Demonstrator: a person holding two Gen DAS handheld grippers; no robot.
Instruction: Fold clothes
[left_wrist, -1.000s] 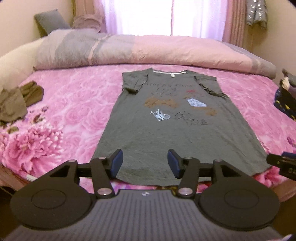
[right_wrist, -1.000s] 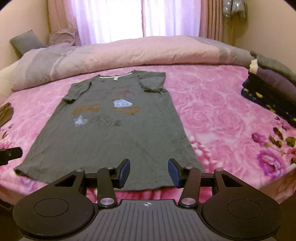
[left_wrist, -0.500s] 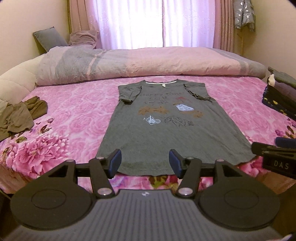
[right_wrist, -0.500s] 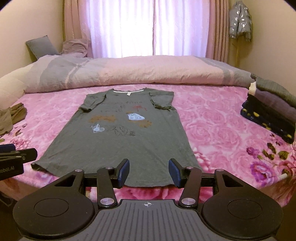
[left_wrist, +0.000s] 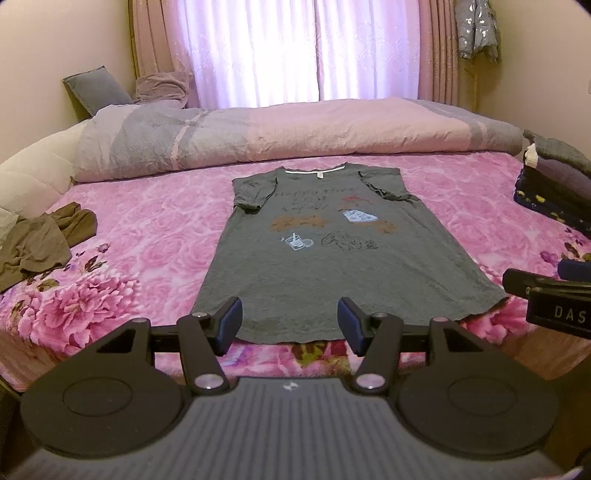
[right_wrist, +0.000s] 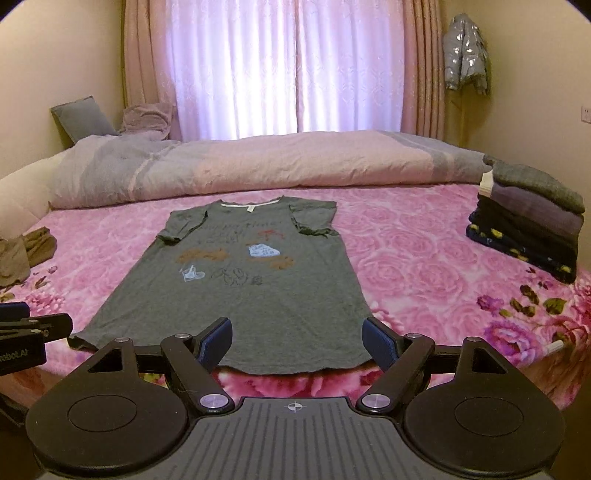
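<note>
Both grippers are hovering off the bed's near edge, holding nothing. At lower centre of its view, the left gripper (left_wrist: 290, 325) is standing with fingers spread wide, the grey T-shirt (left_wrist: 332, 266) lying flat just beyond on the pink floral bedspread (left_wrist: 147, 236). Further right, the right gripper (right_wrist: 297, 345) is gaping wider, the shirt's hem showing between its fingers.

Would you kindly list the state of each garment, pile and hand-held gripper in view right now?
Grey T-shirt: spread flat, print up, sleeves folded in, unfolded otherwise.
Clothes stack: folded, piled at the bed's right edge.
Olive garment: crumpled, unfolded.
Duvet: bunched along the far side.
Left hand-held gripper: open, empty.
Right hand-held gripper: open, empty.
</note>
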